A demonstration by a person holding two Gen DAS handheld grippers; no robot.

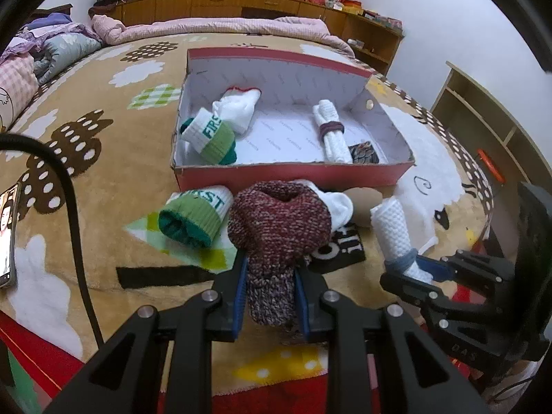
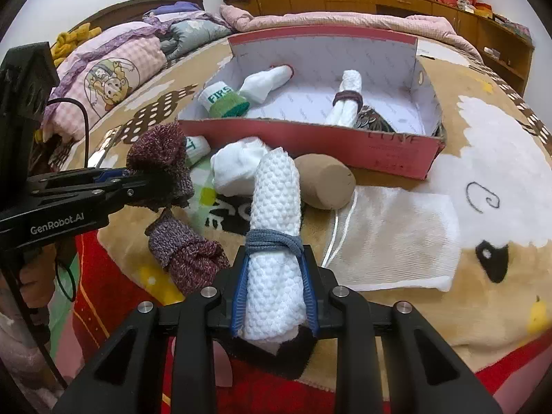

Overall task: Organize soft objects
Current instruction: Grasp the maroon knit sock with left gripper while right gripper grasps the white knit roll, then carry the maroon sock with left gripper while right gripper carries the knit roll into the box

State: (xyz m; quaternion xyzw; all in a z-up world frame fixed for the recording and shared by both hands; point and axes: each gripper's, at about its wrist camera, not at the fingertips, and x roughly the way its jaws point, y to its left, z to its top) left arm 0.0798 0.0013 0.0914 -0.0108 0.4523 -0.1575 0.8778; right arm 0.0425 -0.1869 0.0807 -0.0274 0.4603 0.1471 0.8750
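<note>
My left gripper [image 1: 270,272] is shut on a maroon knitted sock bundle [image 1: 276,220], held just above the blanket in front of the red shoebox [image 1: 293,174]. My right gripper [image 2: 274,258] is shut on a white rolled towel [image 2: 274,207] tied with a blue-grey band. Each gripper shows in the other's view, the left gripper [image 2: 138,176] at the left and the right gripper [image 1: 419,270] at the right. The shoebox [image 2: 310,138] holds a green-and-white sock [image 1: 210,134], a white sock [image 1: 238,107] and a banded white roll [image 1: 333,134].
On the patterned blanket before the box lie a green-and-white sock [image 1: 193,217], a white sock [image 2: 234,169], a tan roll [image 2: 324,181], a flat white cloth [image 2: 396,238] and a second maroon sock [image 2: 193,258]. A phone [image 1: 7,234] and a black cable [image 1: 74,214] lie at the left.
</note>
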